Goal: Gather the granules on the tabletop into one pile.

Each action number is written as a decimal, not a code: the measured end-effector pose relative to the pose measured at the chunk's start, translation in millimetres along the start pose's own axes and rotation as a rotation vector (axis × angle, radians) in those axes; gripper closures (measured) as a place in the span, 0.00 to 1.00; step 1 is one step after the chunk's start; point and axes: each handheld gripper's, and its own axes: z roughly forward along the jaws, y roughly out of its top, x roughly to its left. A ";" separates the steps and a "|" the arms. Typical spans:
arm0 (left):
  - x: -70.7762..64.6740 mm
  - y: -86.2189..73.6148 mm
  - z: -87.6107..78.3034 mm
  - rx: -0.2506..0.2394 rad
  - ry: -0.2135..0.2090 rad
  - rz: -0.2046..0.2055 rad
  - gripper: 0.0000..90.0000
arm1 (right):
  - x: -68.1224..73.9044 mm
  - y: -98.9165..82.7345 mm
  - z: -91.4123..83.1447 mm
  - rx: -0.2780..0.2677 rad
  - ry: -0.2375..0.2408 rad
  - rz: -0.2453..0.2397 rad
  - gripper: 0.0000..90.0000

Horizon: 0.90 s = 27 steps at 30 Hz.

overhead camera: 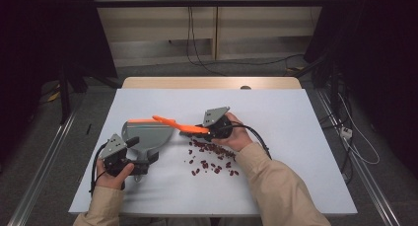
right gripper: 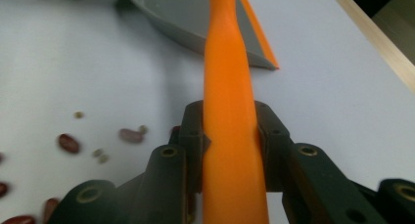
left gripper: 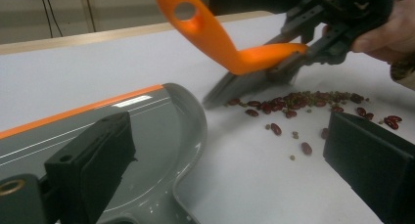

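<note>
while level, right gripper (overhead camera: 203,129) on brush (overhead camera: 173,124)

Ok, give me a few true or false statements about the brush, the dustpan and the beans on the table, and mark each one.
1. The right tool is shut on the orange brush handle. True.
2. The beans already lie inside the dustpan. False: they are scattered on the white table, beside the pan.
3. The left tool is at the dustpan's handle end, near the person's side of the table. True.
4. The brush bristles are down at the edge of the bean pile. True.
5. The dustpan is orange all over. False: it is grey with an orange strip along its front lip.
</note>
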 end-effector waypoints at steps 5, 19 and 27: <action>0.5 0.1 -0.9 -0.007 0.003 -0.010 0.05 | 14.2 -0.2 -9.8 0.011 0.040 -0.032 0.79; -1.6 0.6 -1.1 -0.002 0.000 0.004 0.05 | 36.3 -4.8 -27.0 -0.003 0.055 -0.034 0.79; -1.5 0.5 -0.2 0.001 -0.003 0.008 0.05 | 26.5 -3.5 -39.2 -0.050 -0.020 0.002 0.79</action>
